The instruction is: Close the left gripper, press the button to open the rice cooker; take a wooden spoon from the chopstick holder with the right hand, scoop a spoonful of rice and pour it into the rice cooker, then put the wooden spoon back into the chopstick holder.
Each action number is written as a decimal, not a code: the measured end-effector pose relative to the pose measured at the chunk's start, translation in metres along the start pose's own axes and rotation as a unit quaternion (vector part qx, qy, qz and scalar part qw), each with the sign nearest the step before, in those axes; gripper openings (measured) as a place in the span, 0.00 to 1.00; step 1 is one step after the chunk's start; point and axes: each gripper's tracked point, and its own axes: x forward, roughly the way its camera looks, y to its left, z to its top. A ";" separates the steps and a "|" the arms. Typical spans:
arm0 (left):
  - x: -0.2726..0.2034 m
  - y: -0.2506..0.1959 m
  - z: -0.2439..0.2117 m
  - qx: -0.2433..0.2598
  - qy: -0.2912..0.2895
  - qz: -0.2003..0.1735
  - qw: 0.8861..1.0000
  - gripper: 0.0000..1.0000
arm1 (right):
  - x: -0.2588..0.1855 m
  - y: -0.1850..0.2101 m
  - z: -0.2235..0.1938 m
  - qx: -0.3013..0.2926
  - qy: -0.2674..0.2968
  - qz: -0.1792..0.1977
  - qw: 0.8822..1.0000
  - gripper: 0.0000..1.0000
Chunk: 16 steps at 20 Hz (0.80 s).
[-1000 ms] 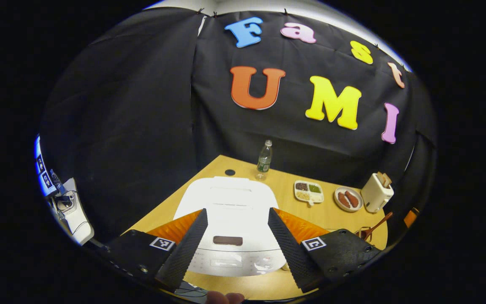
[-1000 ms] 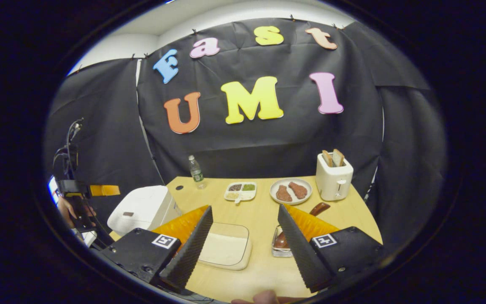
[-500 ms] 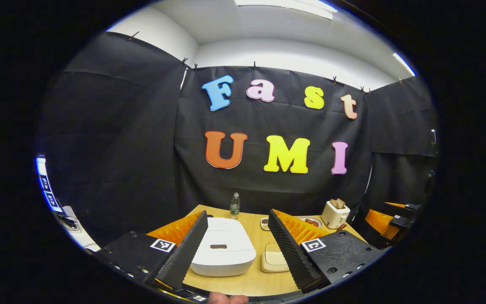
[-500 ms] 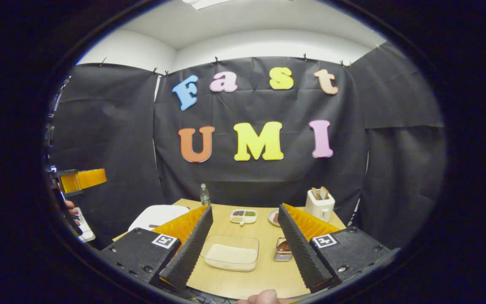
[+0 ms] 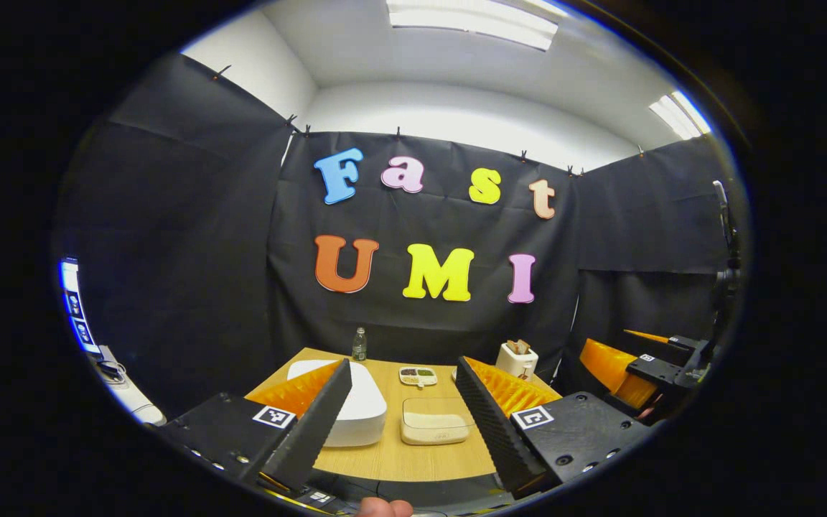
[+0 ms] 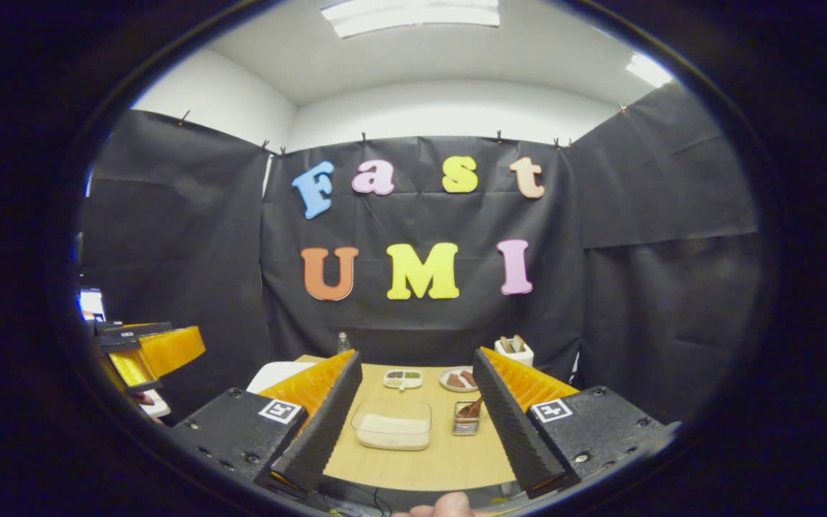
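The white rice cooker (image 5: pixel 365 413) stands lid-down on the wooden table's left side, partly behind my left gripper's (image 5: pixel 403 361) finger. That gripper is open, held back from the table with nothing between its fingers. A clear container of rice (image 5: pixel 433 427) lies right of the cooker. My right gripper (image 6: pixel 417 353) is open too and also off the table. Ahead of it sit the rice container (image 6: pixel 392 425) and the chopstick holder (image 6: pixel 465 424) with the wooden spoon (image 6: pixel 472 408) leaning in it. The rice cooker (image 6: pixel 270 373) shows at left.
At the back of the table (image 6: pixel 421 459) are a water bottle (image 6: pixel 342 342), a divided dish (image 6: pixel 403 378), a plate of food (image 6: pixel 456 379) and a toaster (image 6: pixel 514 350). The other gripper (image 5: pixel 625 366) hovers at the table's right, and the left one (image 6: pixel 148 352) at the left.
Both grippers have drawn back from the table and tilted up, so the cooker and dishes now look smaller and lower. Both stay open.
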 end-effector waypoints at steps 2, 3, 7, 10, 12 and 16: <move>-0.009 -0.012 -0.002 0.007 -0.003 -0.003 1.000 0.94 | -0.010 0.000 -0.002 0.004 0.002 0.003 1.000 0.99; -0.011 -0.018 -0.004 0.011 -0.003 -0.008 1.000 0.94 | -0.012 0.000 -0.003 0.004 0.001 0.004 1.000 0.99; -0.016 -0.024 -0.009 0.020 0.004 -0.010 1.000 0.94 | -0.019 -0.001 -0.008 0.005 0.007 0.009 1.000 0.99; -0.022 -0.023 -0.009 0.017 0.007 -0.005 1.000 0.94 | -0.021 -0.001 -0.009 0.009 0.009 0.012 1.000 0.99; -0.023 -0.023 -0.013 0.019 0.009 -0.002 1.000 0.95 | -0.023 -0.001 -0.008 0.012 0.008 0.014 1.000 0.99; -0.024 -0.023 -0.014 0.021 0.011 -0.002 1.000 0.94 | -0.025 0.003 -0.007 0.008 0.010 0.018 1.000 1.00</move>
